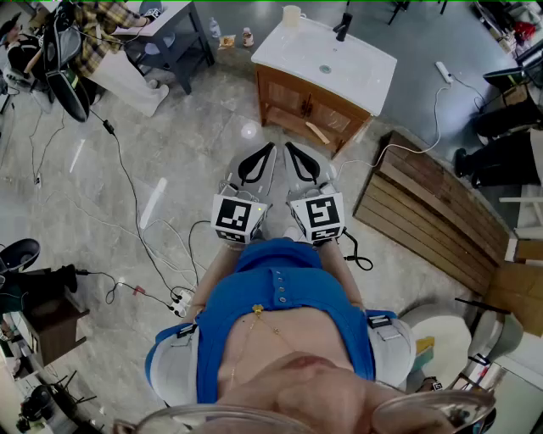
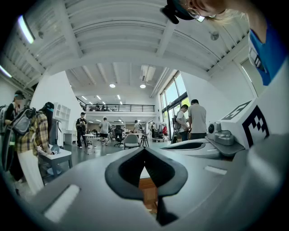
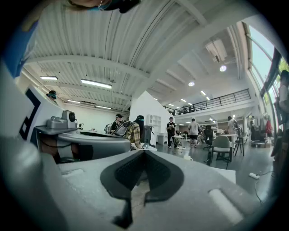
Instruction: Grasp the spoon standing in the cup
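Grasp not yet begun: the left gripper (image 1: 270, 149) and right gripper (image 1: 288, 147) hang side by side just ahead of the person's body, the 2 jaws of each pressed tip to tip with nothing between them. The cup (image 1: 291, 14), small, pale and cream-coloured, stands well ahead of both claws and slightly to the right gripper's side, at the far edge of a white-topped wooden cabinet (image 1: 356, 80). The spoon is too small to make out. Approach, opening and closing all appear to remain.
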A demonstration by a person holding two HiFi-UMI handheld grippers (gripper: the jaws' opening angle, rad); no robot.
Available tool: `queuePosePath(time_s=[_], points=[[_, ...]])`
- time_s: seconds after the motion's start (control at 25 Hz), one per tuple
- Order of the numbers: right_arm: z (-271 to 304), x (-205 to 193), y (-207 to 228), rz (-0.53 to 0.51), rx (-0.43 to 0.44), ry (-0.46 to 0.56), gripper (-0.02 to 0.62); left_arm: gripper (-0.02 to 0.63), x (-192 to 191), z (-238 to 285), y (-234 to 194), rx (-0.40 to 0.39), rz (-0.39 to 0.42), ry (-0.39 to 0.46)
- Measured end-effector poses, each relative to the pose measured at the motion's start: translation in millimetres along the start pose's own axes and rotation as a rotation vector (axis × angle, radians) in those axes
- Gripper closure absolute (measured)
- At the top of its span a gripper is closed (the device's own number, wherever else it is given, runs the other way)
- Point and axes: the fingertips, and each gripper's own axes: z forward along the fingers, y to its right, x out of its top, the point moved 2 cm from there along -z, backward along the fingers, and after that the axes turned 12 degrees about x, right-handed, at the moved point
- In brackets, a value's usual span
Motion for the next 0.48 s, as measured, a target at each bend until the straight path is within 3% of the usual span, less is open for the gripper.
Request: queuePosePath(time_s=[0.48], points=[[-36.2, -4.2, 13.8, 0.009, 0.022, 0.049, 0.592, 0.606, -12.5, -2.1, 32.7, 0.027, -0.013, -0.036]])
